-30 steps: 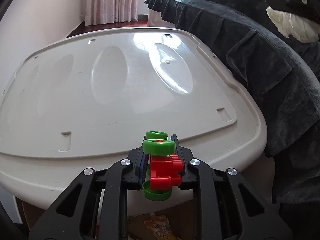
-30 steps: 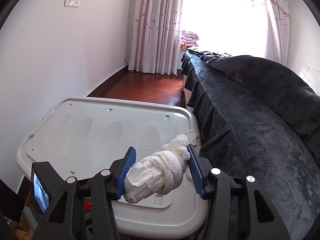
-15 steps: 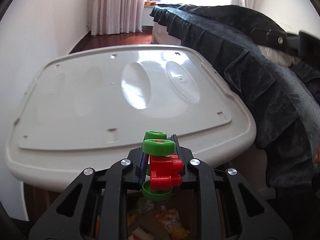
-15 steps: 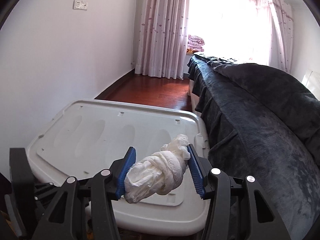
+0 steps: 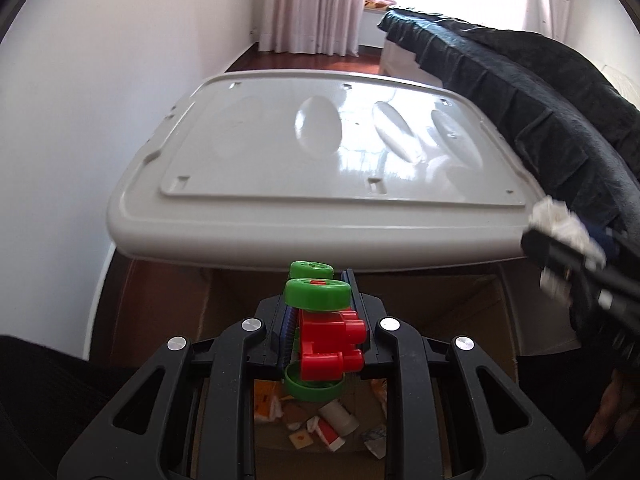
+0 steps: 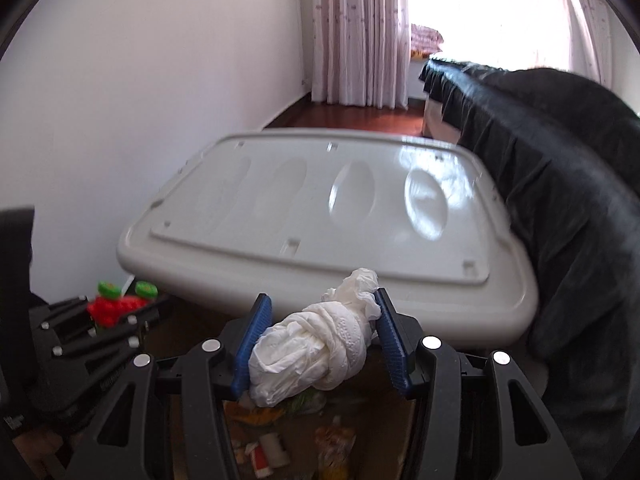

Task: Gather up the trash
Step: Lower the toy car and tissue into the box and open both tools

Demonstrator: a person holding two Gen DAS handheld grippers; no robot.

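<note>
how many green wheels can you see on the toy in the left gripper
3: two up top, front and behind, one underneath. A fourth may be hidden behind the red toy car.

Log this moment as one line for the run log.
left gripper: shut on toy car | right gripper: shut on tissue wad | both over cardboard box holding trash | nothing released yet

Toy [image 5: 324, 336] red w/ green wheels; tissue wad [image 6: 316, 354] white; lid [image 5: 320, 160] grey.
</note>
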